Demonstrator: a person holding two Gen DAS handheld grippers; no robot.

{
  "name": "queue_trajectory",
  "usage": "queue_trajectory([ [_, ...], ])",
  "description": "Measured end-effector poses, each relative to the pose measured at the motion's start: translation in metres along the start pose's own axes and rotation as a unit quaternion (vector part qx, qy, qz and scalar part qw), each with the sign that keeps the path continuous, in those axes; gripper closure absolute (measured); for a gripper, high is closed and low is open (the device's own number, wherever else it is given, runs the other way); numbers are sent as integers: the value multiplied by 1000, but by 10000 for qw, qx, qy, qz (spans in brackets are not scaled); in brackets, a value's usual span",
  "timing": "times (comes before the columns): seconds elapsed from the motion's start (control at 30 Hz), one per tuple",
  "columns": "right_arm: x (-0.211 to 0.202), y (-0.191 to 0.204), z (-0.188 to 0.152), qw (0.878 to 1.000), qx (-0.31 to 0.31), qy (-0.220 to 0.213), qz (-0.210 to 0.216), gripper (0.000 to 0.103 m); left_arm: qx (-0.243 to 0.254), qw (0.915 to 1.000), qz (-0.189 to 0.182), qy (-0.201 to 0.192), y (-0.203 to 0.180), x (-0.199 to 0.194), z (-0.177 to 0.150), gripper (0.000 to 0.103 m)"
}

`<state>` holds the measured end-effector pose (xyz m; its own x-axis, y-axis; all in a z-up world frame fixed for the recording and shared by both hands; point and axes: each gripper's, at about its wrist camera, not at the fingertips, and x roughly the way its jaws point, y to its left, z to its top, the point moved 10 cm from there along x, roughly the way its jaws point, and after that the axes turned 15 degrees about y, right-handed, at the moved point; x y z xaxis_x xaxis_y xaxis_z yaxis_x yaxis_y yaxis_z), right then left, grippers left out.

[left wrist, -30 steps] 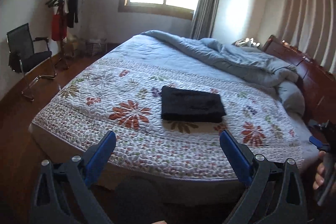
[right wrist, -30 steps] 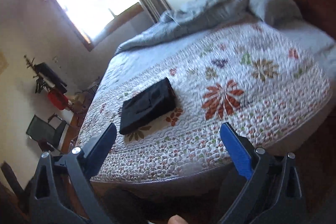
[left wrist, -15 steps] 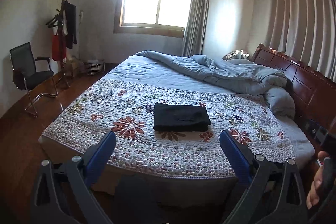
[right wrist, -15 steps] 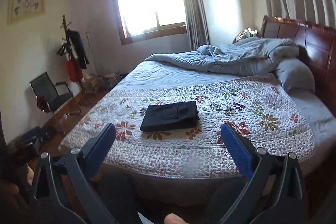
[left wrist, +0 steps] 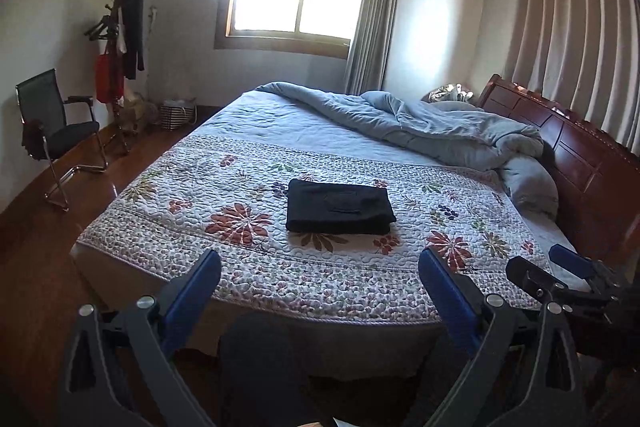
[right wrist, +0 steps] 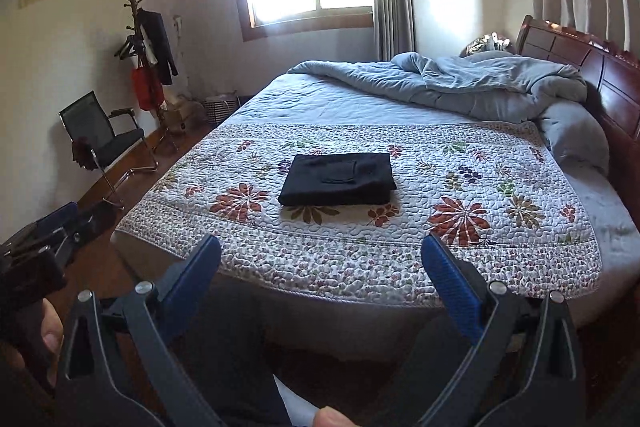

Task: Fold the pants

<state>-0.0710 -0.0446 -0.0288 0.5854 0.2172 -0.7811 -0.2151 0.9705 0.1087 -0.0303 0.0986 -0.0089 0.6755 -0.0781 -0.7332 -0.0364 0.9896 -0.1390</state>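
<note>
Left wrist view: the left gripper point(left wrist: 320, 267) has its blue ribbed fingers point(left wrist: 192, 291) spread wide, holding nothing, short of the bed's near edge. Beyond and between them lie the black pants point(left wrist: 339, 206), folded into a flat rectangle on the quilted floral bedspread point(left wrist: 200, 195). Past the right finger, a rumpled grey duvet point(left wrist: 440, 123) hides the pillows, and the wooden headboard point(left wrist: 580, 155) is cut off. In the right wrist view, the right gripper point(right wrist: 320, 263) is likewise spread and empty, with the pants point(right wrist: 338, 179) beyond its fingers.

Dark grey gripper point(left wrist: 320, 263) frames, blue-padded jaws (silver screws at pivots)
</note>
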Motion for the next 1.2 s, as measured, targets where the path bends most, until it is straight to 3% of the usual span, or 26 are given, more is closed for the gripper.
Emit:
queue_trajectory([
  [0.43,29,-5,9,9995,90,268,169,3,185,9997,158,79,-6,19,12,4],
  [1.2,67,-14,33,9986,154,469,215,3,3,9994,172,307,8,69,33,4],
])
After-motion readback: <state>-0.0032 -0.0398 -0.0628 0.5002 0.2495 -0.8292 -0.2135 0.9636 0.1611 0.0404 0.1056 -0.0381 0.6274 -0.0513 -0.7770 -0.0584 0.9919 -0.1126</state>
